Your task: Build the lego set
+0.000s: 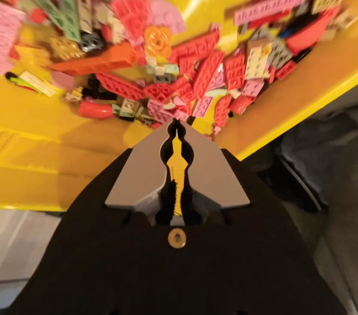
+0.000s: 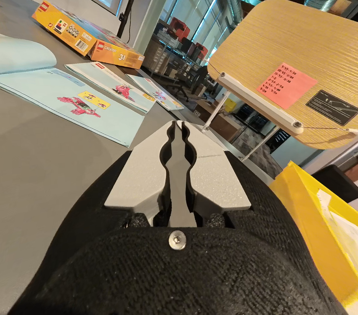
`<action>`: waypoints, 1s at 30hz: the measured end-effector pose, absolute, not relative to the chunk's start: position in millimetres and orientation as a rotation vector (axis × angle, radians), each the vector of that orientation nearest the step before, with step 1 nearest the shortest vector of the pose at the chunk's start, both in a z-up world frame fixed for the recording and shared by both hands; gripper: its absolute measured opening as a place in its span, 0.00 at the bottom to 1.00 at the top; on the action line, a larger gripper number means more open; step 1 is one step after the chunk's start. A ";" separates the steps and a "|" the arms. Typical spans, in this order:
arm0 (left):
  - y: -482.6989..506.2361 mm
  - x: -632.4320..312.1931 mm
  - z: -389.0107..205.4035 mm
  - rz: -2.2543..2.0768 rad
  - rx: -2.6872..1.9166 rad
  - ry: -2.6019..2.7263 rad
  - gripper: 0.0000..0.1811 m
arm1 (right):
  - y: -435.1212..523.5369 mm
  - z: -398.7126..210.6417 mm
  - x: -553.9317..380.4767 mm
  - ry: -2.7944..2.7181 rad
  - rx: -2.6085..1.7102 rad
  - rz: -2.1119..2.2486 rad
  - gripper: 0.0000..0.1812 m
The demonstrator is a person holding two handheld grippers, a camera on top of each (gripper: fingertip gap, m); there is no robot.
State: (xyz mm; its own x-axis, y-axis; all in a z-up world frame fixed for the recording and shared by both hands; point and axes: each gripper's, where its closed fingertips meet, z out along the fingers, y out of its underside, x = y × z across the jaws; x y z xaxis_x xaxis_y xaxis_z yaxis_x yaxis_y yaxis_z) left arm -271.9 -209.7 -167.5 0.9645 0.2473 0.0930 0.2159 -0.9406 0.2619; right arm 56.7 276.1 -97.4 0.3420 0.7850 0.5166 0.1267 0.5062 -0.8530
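In the left wrist view a pile of loose lego pieces (image 1: 193, 73), mostly red, pink, tan and green, lies in a yellow bin (image 1: 58, 141). My left gripper (image 1: 175, 125) is shut, with its tips at the near edge of the pile against some pink plates (image 1: 164, 114). The view is blurred and I cannot tell whether a piece is pinched. My right gripper (image 2: 176, 123) hangs over the grey table (image 2: 48, 170) with its fingers almost together and nothing visible between them. An open instruction booklet (image 2: 77, 104) lies ahead of it to the left.
Two more booklets (image 2: 116, 83) (image 2: 157, 94) and the orange set box (image 2: 87, 38) lie farther back on the table. A wooden panel (image 2: 290, 54) with a pink note (image 2: 286, 85) hangs at the right. The yellow bin's wall (image 2: 310, 218) stands at the lower right. Some 60 cm of space lies between my two pairs of fingers.
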 end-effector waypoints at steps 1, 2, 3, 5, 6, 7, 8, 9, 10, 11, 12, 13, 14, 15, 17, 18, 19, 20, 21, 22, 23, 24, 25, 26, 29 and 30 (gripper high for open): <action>-215.2 -267.3 -170.3 0.184 2.827 0.294 0.00 | 275.9 -97.8 56.2 -1.170 -0.974 0.528 0.02; -219.3 -263.7 -172.7 0.187 2.798 0.270 0.00 | 275.8 -98.0 55.9 -1.171 -0.974 0.527 0.02; -222.3 -263.6 -174.4 0.168 2.779 0.251 0.00 | 275.8 -97.9 55.7 -1.171 -0.974 0.528 0.02; -224.5 -272.0 -175.2 0.083 2.774 0.253 0.00 | 275.8 -97.7 55.6 -1.169 -0.975 0.532 0.02; -225.1 -280.0 -174.4 0.021 2.776 0.272 0.00 | 275.9 -97.4 55.7 -1.168 -0.975 0.533 0.02; -225.5 -291.1 -173.3 -0.059 2.777 0.296 0.00 | 276.0 -97.4 55.6 -1.167 -0.975 0.533 0.02; -226.5 -304.8 -172.0 -0.157 2.771 0.320 0.00 | 276.0 -97.4 55.5 -1.167 -0.975 0.531 0.02; -228.1 -316.8 -171.5 -0.236 2.757 0.328 0.00 | 276.3 -97.4 55.5 -1.167 -0.976 0.528 0.02; -230.5 -319.6 -173.4 -0.236 2.740 0.337 0.00 | 276.6 -97.6 55.4 -1.167 -0.976 0.526 0.02; -230.4 -314.8 -177.4 -0.177 2.736 0.349 0.00 | 276.8 -97.6 55.4 -1.166 -0.977 0.524 0.02; -231.9 -310.9 -180.6 -0.138 2.721 0.340 0.00 | 277.0 -97.4 55.5 -1.165 -0.978 0.524 0.02; -232.9 -308.9 -183.3 -0.123 2.707 0.324 0.00 | 277.1 -97.4 55.5 -1.164 -0.978 0.525 0.02; -230.4 -306.0 -186.2 -0.100 2.715 0.313 0.00 | 277.1 -97.3 55.5 -1.163 -0.979 0.527 0.02; -227.0 -304.7 -187.5 -0.089 2.728 0.293 0.00 | 277.1 -97.3 55.5 -1.163 -0.980 0.528 0.02; -203.9 -297.4 -187.0 -0.007 2.868 0.246 0.00 | 276.9 -97.2 55.3 -1.164 -0.979 0.530 0.02; -178.9 -285.7 -183.6 0.133 3.018 0.239 0.00 | 276.7 -97.2 55.2 -1.165 -0.978 0.531 0.02; -155.9 -280.0 -174.8 0.238 3.150 0.279 0.00 | 276.4 -97.2 55.0 -1.166 -0.977 0.532 0.02; -140.3 -290.6 -164.5 0.189 3.252 0.357 0.00 | 276.3 -97.2 54.9 -1.167 -0.976 0.533 0.02; -133.3 -311.0 -154.3 0.026 3.314 0.418 0.00 | 276.0 -97.1 54.7 -1.168 -0.975 0.534 0.02; -133.1 -332.1 -144.5 -0.161 3.334 0.437 0.00 | 275.9 -97.2 54.7 -1.168 -0.975 0.535 0.02; -136.0 -349.4 -136.4 -0.312 3.322 0.451 0.00 | 275.9 -97.1 54.6 -1.168 -0.975 0.535 0.02; -138.4 -360.6 -131.4 -0.381 3.303 0.467 0.00 | 275.7 -97.0 54.6 -1.169 -0.974 0.536 0.02; -138.0 -367.0 -129.0 -0.393 3.298 0.475 0.00 | 275.4 -97.0 54.5 -1.170 -0.973 0.537 0.02; -135.9 -372.8 -128.2 -0.396 3.298 0.475 0.00 | 275.2 -97.2 54.4 -1.172 -0.972 0.536 0.02; -133.6 -399.3 -132.6 -0.550 3.248 0.375 0.00 | 274.7 -98.1 53.6 -1.180 -0.970 0.530 0.02; -136.9 -407.1 -137.7 -0.589 3.202 0.335 0.00 | 274.6 -98.3 53.6 -1.182 -0.970 0.527 0.02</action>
